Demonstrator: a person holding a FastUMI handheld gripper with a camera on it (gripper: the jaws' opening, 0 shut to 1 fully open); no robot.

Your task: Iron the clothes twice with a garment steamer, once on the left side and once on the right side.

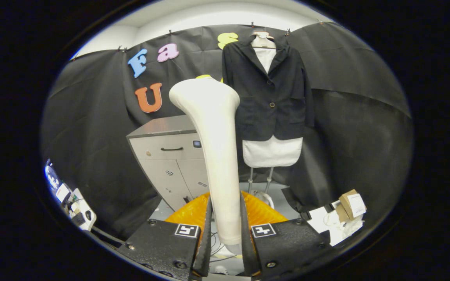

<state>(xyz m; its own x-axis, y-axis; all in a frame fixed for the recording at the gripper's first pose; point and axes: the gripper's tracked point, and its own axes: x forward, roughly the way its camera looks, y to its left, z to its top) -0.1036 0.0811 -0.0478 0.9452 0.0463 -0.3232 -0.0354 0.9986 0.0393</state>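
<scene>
The gripper [225,230] has its 2 fingers clenched on the handle of the white garment steamer [214,148], which stands upright between them with its head rising in front of the dark jacket [275,97]. The jacket hangs on a pale mannequin torso [272,152] on a stand against the black cloth wall, beyond the steamer and just to its right. A grey cabinet [166,156] sits behind the steamer to its left, and a cardboard box [352,205] lies on the floor to its lower right.
</scene>
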